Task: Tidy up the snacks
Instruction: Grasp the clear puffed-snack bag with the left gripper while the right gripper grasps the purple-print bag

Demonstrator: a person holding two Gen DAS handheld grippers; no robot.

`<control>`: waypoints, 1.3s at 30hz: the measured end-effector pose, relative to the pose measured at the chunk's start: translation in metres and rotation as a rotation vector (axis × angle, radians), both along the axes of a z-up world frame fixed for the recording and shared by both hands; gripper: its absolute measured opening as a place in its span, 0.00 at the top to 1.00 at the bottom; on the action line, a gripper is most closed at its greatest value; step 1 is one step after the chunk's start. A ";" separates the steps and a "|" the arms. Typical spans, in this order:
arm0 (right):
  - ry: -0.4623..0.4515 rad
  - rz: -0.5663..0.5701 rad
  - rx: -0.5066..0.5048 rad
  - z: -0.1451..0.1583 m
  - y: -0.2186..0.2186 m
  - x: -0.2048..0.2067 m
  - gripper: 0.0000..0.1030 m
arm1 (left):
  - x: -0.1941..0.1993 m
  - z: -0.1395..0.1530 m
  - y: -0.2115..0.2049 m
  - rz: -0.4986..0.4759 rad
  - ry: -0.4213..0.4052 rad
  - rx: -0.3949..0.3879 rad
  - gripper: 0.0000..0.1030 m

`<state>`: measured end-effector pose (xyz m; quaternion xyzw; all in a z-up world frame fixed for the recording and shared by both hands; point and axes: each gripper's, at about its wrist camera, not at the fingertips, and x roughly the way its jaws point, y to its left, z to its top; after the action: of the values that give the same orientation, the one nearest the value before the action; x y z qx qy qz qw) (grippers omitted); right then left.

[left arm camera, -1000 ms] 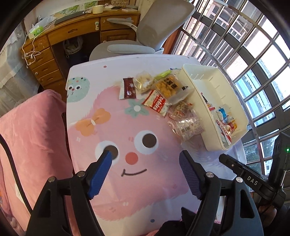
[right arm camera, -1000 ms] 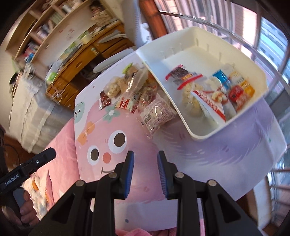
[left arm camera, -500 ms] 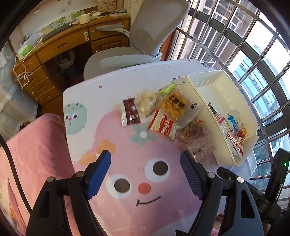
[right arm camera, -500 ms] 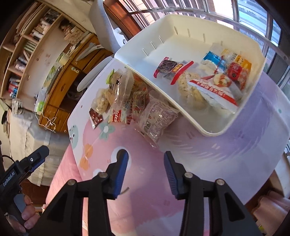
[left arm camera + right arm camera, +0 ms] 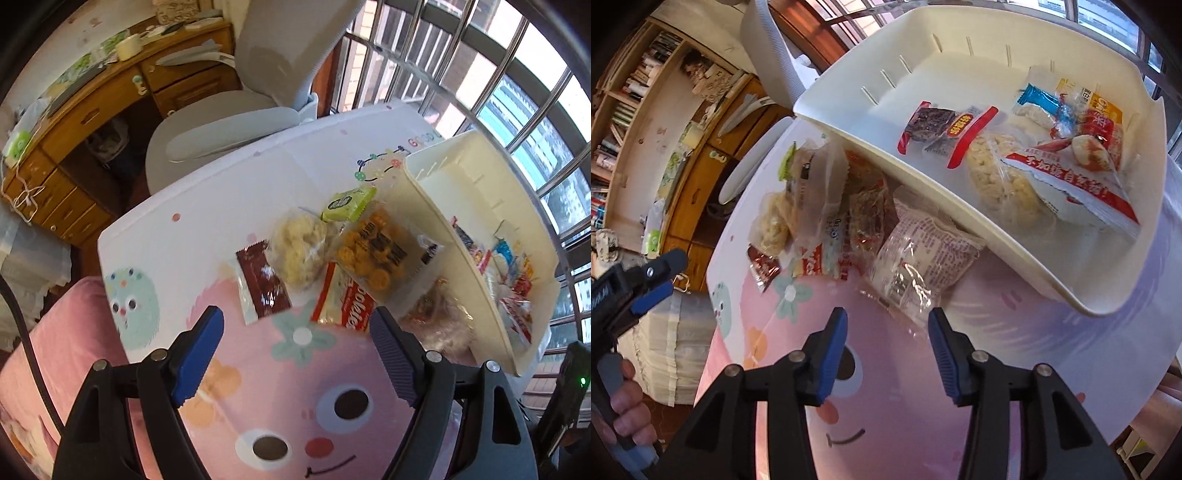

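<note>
- Pink cartoon-face table cover (image 5: 258, 398) is seen w/ wooden desk (image 5: 110, 99) and grey chair (image 5: 258, 92) behind.
- Snack packets (image 5: 916, 254) are piled beside cream bin (image 5: 960, 206).
- Left gripper (image 5: 295, 354) and right gripper (image 5: 886, 343) are held wide apart, nothing gripped.

The left gripper (image 5: 297, 354) hangs in the air with its jaws spread wide and nothing between them. Its blue fingertips (image 5: 197, 349) point forward and slightly down, and the black finger arms fan out toward the camera. The right gripper (image 5: 888, 356) is also parted, to a narrower gap than the left, and holds nothing. Its blue fingertips (image 5: 833, 352) sit level with each other, ribbed faces turned inward. In the right wrist view the left gripper appears at the far left edge, with the person's left hand (image 5: 622, 410) wrapped around its handle, fingers curled on the grip.
</note>
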<state>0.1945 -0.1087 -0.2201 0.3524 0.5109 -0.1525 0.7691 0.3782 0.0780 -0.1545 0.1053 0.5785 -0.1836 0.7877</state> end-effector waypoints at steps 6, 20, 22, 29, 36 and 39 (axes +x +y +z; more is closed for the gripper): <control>0.029 -0.026 -0.030 -0.016 0.001 0.011 0.49 | 0.027 -0.033 -0.011 -0.024 0.031 0.032 0.22; 0.075 -0.046 -0.059 -0.043 -0.008 0.028 0.42 | 0.058 -0.083 -0.028 -0.061 -0.011 0.024 0.22; 0.079 -0.043 -0.063 -0.044 -0.009 0.030 0.41 | 0.063 -0.089 -0.029 -0.059 0.006 0.015 0.22; 0.072 -0.007 -0.105 -0.043 -0.008 0.037 0.39 | 0.071 -0.101 -0.028 -0.045 -0.015 0.019 0.22; 0.083 0.024 -0.152 -0.043 -0.004 0.044 0.37 | 0.076 -0.115 -0.032 -0.037 -0.017 0.045 0.24; 0.086 0.034 -0.164 -0.044 -0.002 0.047 0.37 | 0.077 -0.117 -0.033 -0.033 -0.015 0.022 0.33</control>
<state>0.2420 -0.1107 -0.2636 0.2728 0.5350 -0.1956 0.7753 0.4551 0.0451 -0.2716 0.1249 0.5729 -0.1893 0.7876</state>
